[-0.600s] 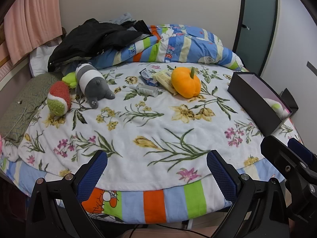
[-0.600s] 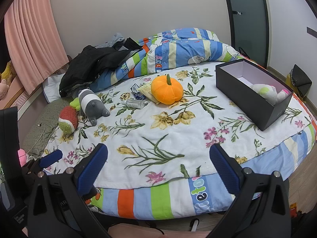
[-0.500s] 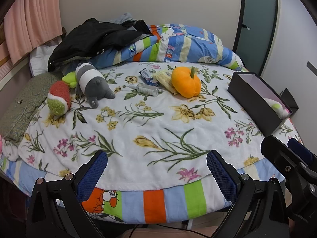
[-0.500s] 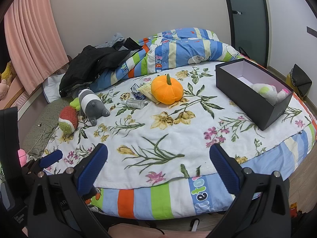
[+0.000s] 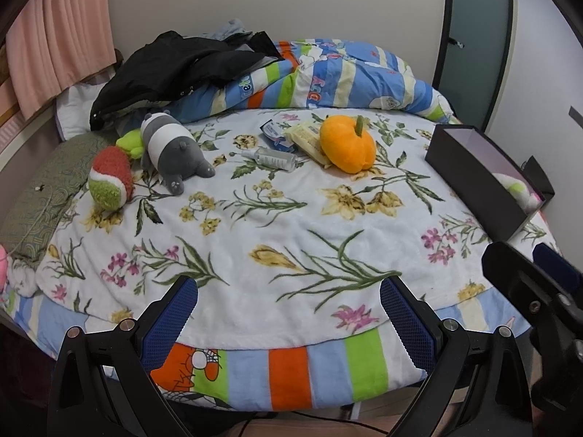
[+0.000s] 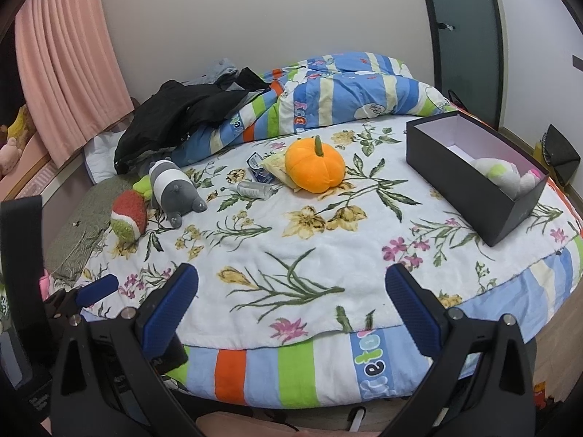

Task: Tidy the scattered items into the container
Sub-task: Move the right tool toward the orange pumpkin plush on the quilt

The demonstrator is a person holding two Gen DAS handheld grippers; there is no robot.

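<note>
Nothing is moving since before: I am holding left gripper (image 5: pixel 288 304) and right gripper (image 6: pixel 291 291) released, empty, short of the pumpkin plush (image 6: pixel 315 169).

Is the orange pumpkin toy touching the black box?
Apart. The right wrist view shows bare flowered blanket between the pumpkin plush and the black box.

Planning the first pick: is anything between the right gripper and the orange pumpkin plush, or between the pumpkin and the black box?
Nothing visible: only bare floral blanket lies between the right gripper and the pumpkin plush, and on to the black box.
</note>
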